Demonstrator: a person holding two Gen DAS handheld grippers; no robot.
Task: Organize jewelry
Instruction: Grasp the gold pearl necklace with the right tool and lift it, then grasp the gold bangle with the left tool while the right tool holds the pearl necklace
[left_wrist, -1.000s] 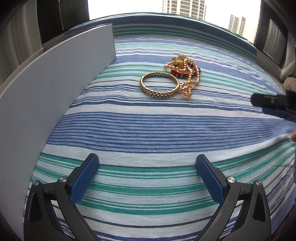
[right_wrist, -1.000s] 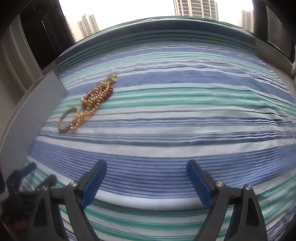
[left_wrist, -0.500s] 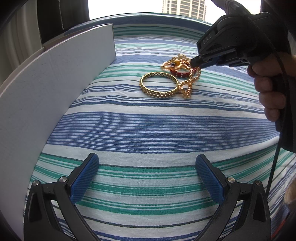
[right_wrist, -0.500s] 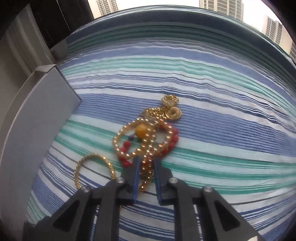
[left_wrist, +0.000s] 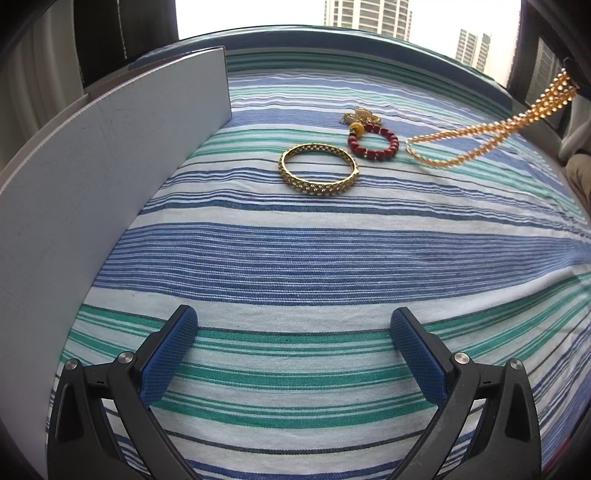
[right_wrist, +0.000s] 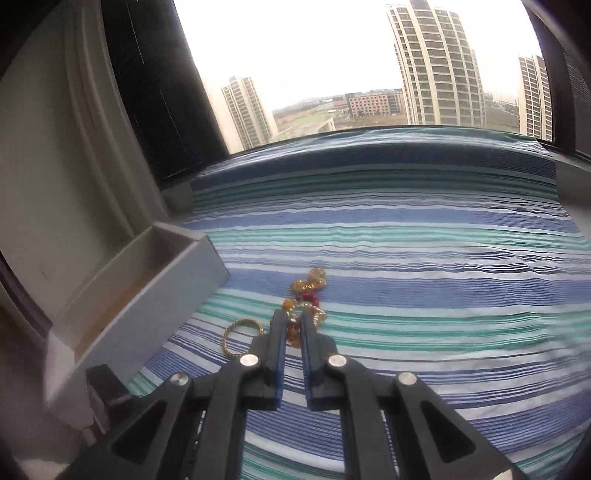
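Observation:
On the striped cloth lie a gold bangle, a red bead bracelet and small gold pieces. My right gripper is shut on a gold bead chain, raised above the pile. In the left wrist view that chain hangs slanting from the upper right edge, its lower loop just over the cloth. My left gripper stands open and empty over the near stripes, well short of the jewelry.
A grey open box stands along the left side of the cloth, its inside visible in the right wrist view. A window with a dark frame runs behind the table's far edge.
The right gripper closed on the gold bead chain in the pile and rose with it, pulling it off the red bracelet. The left gripper stayed where it was.

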